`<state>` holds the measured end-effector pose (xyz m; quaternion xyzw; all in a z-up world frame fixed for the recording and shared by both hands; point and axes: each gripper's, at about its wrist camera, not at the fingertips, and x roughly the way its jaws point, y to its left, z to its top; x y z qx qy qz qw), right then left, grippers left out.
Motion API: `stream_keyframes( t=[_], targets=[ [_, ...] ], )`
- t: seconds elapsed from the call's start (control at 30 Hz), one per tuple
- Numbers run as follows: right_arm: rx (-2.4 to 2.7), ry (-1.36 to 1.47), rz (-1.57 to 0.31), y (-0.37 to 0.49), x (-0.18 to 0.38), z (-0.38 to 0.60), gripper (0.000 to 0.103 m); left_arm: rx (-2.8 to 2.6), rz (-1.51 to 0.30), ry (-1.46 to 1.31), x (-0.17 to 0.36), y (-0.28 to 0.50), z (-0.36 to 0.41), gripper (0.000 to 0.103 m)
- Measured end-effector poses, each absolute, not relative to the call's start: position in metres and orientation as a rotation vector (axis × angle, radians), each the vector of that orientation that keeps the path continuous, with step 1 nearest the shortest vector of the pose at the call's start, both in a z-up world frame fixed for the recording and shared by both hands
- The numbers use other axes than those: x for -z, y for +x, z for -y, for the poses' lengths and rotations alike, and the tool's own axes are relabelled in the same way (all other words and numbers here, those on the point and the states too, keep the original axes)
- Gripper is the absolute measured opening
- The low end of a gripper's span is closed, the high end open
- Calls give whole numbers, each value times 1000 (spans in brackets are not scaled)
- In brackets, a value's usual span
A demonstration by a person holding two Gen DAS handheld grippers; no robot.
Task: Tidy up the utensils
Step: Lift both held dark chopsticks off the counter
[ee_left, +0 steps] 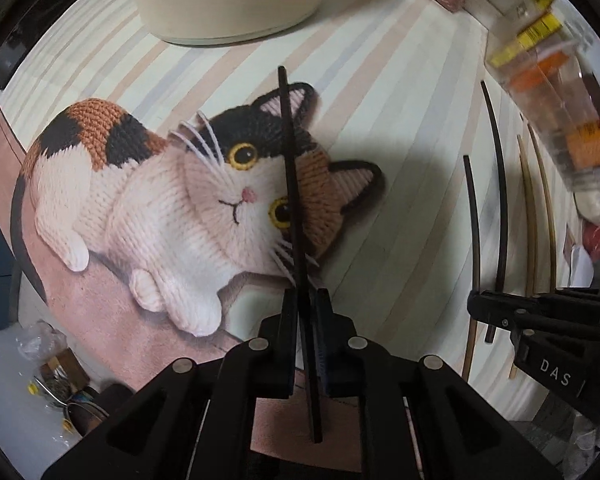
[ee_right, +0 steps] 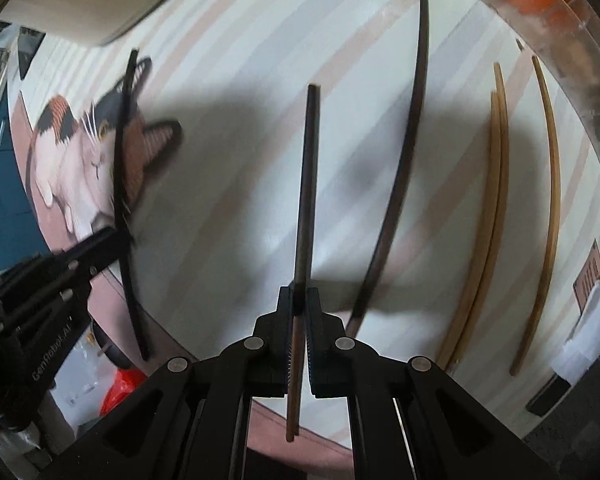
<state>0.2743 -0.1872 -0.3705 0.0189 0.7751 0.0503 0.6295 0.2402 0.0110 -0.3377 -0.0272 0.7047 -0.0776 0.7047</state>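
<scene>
Left claw (ee_left: 306, 312): clenched on thin black chopstick (ee_left: 289, 168) above the cat-print striped surface (ee_left: 400, 128).
Right claw (ee_right: 300, 304): clenched on dark brown chopstick (ee_right: 308, 184).
Loose: another dark chopstick (ee_right: 410, 140) and bamboo chopsticks (ee_right: 496, 208) lying on the surface, right.

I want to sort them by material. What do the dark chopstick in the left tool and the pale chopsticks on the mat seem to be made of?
Dark chopstick: black, matte, uniform; likely lacquered wood or plastic, unclear which. Pale chopsticks: tan, dull; probably bamboo or bare wood.
</scene>
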Motion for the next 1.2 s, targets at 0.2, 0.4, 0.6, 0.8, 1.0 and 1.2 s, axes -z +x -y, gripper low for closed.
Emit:
stream_keyframes(
  t=[0.2, 0.4, 0.6, 0.8, 1.0, 1.2],
  targets=[
    [-110, 68, -1796, 253, 373, 179, 38, 190, -1553, -19, 339, 242, -1, 10],
    [-56, 2, -1734, 215, 367, 174, 30, 187, -1506, 78, 334, 233, 26, 6],
    [-13, 50, -1646, 229, 359, 180, 7, 218, -1549, 30, 335, 210, 27, 4],
    [-26, 65, -1700, 244, 358, 182, 7, 228, -1561, -21, 334, 220, 22, 7],
    [-29, 30, -1767, 245, 365, 188, 7, 216, -1550, 27, 330, 222, 34, 7],
    [-45, -3, -1788, 247, 376, 176, 36, 217, -1545, 52, 329, 223, 54, 8]
  ],
)
